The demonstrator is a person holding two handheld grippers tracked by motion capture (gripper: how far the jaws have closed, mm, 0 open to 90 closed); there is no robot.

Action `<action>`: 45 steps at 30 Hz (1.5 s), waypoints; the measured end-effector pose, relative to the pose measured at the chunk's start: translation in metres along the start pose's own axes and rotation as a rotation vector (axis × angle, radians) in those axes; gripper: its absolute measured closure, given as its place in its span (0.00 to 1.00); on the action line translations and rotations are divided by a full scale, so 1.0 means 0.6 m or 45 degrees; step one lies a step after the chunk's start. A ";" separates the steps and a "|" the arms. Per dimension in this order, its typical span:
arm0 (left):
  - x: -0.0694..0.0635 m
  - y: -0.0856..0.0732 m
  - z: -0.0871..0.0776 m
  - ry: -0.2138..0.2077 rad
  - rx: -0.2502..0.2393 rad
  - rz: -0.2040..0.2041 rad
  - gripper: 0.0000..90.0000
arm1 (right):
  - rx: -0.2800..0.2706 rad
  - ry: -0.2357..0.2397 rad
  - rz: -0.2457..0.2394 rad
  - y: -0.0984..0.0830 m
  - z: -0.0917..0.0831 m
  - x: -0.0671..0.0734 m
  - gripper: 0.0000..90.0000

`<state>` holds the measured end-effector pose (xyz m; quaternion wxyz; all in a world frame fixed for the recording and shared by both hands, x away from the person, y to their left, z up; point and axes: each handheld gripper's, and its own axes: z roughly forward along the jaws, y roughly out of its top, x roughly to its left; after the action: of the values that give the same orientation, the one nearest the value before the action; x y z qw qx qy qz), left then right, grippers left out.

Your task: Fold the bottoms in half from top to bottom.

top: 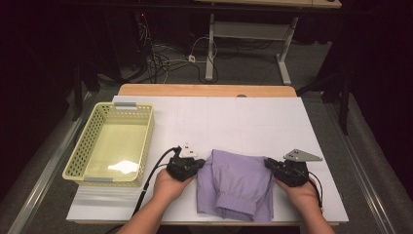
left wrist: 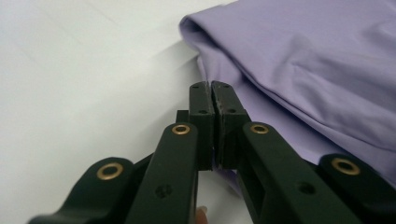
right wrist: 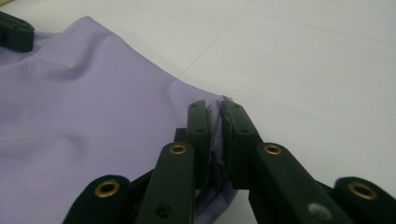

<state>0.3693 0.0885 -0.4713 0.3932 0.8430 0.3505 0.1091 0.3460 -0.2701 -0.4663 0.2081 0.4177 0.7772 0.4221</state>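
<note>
The left gripper (top: 197,163) is clamped on the left edge of the folded lilac cloth garment (top: 237,183), and the right gripper (top: 269,164) is clamped on its right edge.

No readable text, label, brand, no. or sign anywhere in the pics. Nothing legible on any surface that shows, near or far.
</note>
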 end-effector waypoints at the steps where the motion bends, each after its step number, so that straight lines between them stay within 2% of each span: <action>1: 0.007 0.006 0.002 0.009 -0.007 -0.003 0.95 | -0.010 -0.004 0.002 0.006 0.005 -0.004 0.93; 6: 0.035 0.040 0.007 0.075 -0.032 0.017 0.95 | -0.040 -0.016 0.025 0.033 0.024 -0.021 0.94; 8: 0.050 0.053 0.014 0.094 -0.033 0.020 0.95 | -0.041 -0.038 0.005 0.049 0.033 -0.029 0.96; 11: 0.067 0.057 0.032 0.099 -0.035 -0.008 0.95 | -0.038 -0.042 0.057 0.058 0.049 -0.043 0.96; 13: 0.074 0.054 0.042 0.140 -0.028 -0.033 0.87 | -0.006 -0.058 0.057 0.057 0.063 -0.048 0.94; 14: 0.077 0.052 0.043 0.118 -0.033 -0.058 0.81 | 0.007 -0.070 0.064 0.054 0.069 -0.050 0.90; 16: 0.077 0.046 0.039 0.094 -0.057 -0.068 0.73 | 0.006 -0.059 0.087 0.052 0.068 -0.053 0.82; 18: 0.069 0.040 0.027 0.089 -0.101 -0.054 0.61 | -0.008 -0.049 0.086 0.051 0.059 -0.052 0.76; 21: 0.049 0.023 0.001 0.079 -0.168 -0.019 0.53 | -0.018 -0.042 0.070 0.046 0.038 -0.044 0.68; 24: 0.028 -0.006 -0.024 0.027 -0.229 -0.026 0.46 | -0.042 -0.023 0.050 0.031 0.011 -0.026 0.63; 29: -0.006 -0.051 -0.053 0.018 -0.242 -0.013 0.42 | -0.039 0.001 0.013 -0.001 -0.023 0.007 0.59; 31: -0.023 -0.067 -0.066 0.007 -0.245 -0.020 0.37 | -0.044 0.002 0.004 -0.014 -0.042 0.019 0.57; 34: -0.045 -0.084 -0.076 -0.008 -0.250 0.018 0.32 | -0.073 0.014 0.011 -0.030 -0.068 0.032 0.55; 36: -0.055 -0.094 -0.076 -0.019 -0.258 0.020 0.32 | -0.087 0.015 0.001 -0.039 -0.080 0.039 0.52; 37: -0.060 -0.095 -0.071 -0.048 -0.224 0.035 0.32 | -0.100 0.011 -0.005 -0.045 -0.086 0.042 0.49; 39: -0.070 -0.093 -0.063 -0.084 -0.187 0.077 0.33 | -0.169 0.022 0.011 -0.063 -0.095 0.046 0.44; 41: -0.077 -0.088 -0.058 -0.135 -0.186 0.108 0.47 | -0.172 0.039 0.020 -0.072 -0.095 0.045 0.40; 43: -0.086 -0.078 -0.050 -0.138 -0.173 0.141 0.50 | -0.159 0.050 0.014 -0.078 -0.097 0.044 0.40; 45: -0.092 -0.068 -0.037 -0.108 -0.153 0.155 0.54 | -0.157 0.046 0.010 -0.080 -0.099 0.043 0.40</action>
<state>0.2980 0.0823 -0.4816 0.4503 0.8415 0.2743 0.1177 0.2688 -0.2914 -0.4722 0.2178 0.3996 0.7515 0.4776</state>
